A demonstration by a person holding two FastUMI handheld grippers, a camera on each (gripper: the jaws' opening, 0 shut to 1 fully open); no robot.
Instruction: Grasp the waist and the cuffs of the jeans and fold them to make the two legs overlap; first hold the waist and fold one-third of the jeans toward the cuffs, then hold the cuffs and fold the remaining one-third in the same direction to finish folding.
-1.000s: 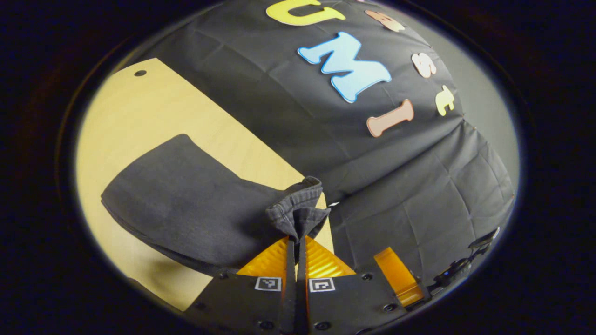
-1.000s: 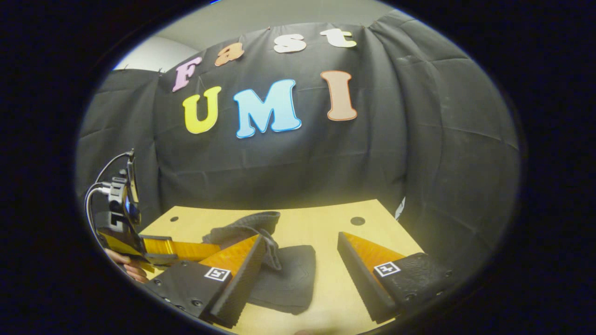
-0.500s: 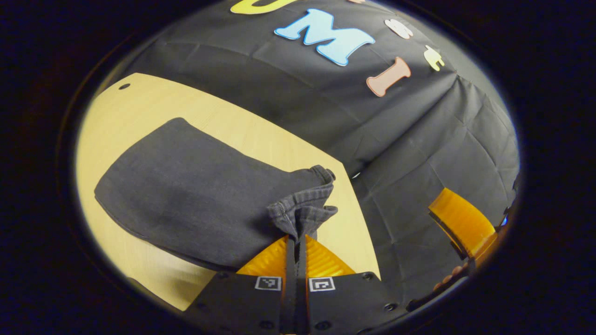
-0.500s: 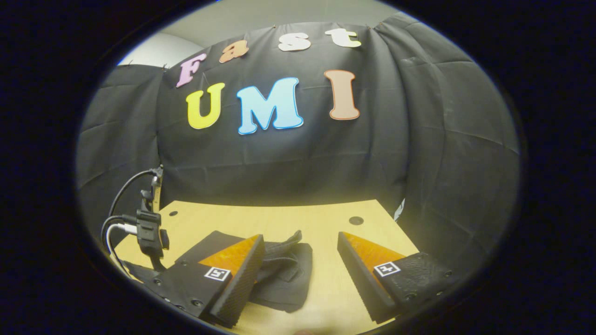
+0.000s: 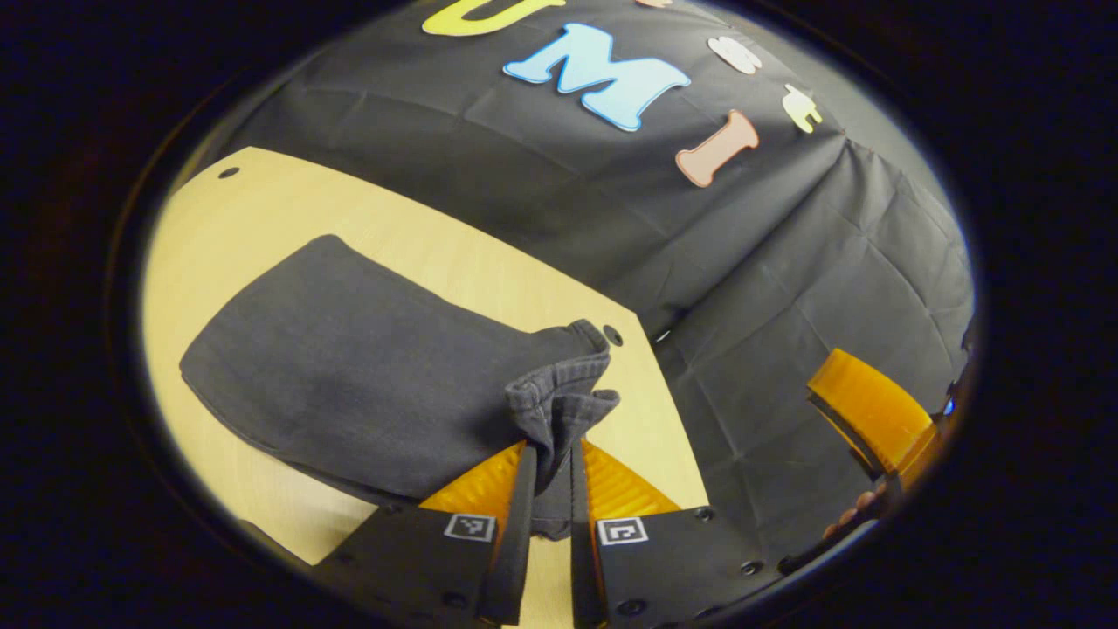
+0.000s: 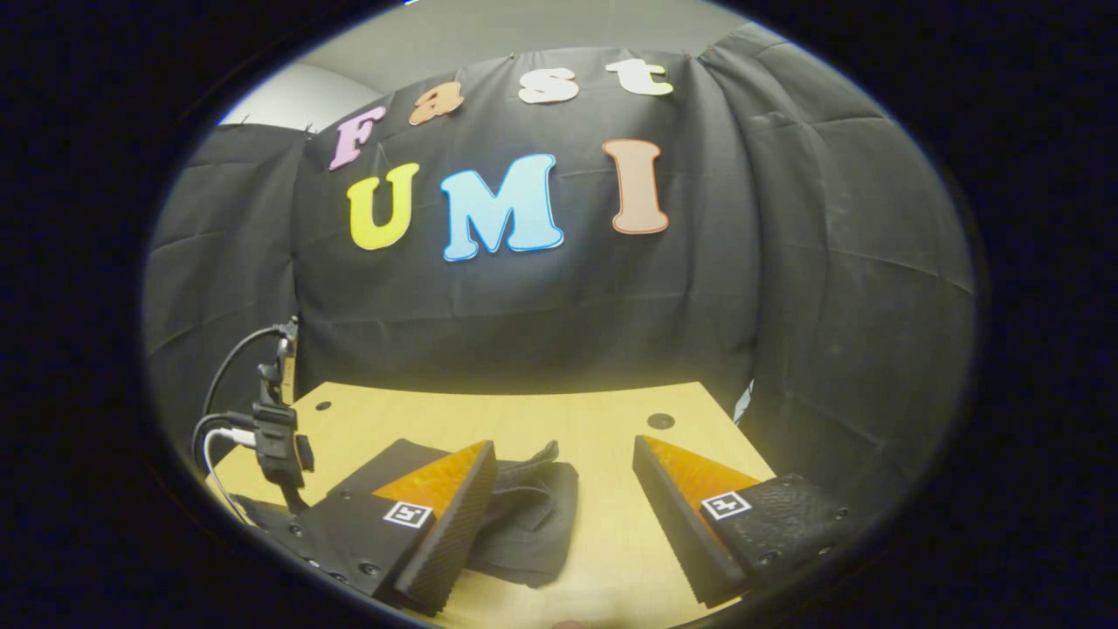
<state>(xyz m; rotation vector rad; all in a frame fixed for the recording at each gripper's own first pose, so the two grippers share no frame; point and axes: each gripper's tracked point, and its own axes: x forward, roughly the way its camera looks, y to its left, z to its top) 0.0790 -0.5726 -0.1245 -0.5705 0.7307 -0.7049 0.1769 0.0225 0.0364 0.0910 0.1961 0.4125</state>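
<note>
Loosening since half a second before, the left gripper [image 5: 550, 454] had parted its fingers slightly, and the bunched cuffs [image 5: 563, 397] of the dark jeans [image 5: 367, 384] hung between them, no longer pinched. Folded, the jeans lay on the wooden table [image 5: 288, 210]. The right gripper [image 6: 563, 507] stayed spread wide above the table's near right part, grasping nothing.

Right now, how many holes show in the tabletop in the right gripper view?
2: one hole at the far left corner, another at the far right. The jeans may hide more.
</note>
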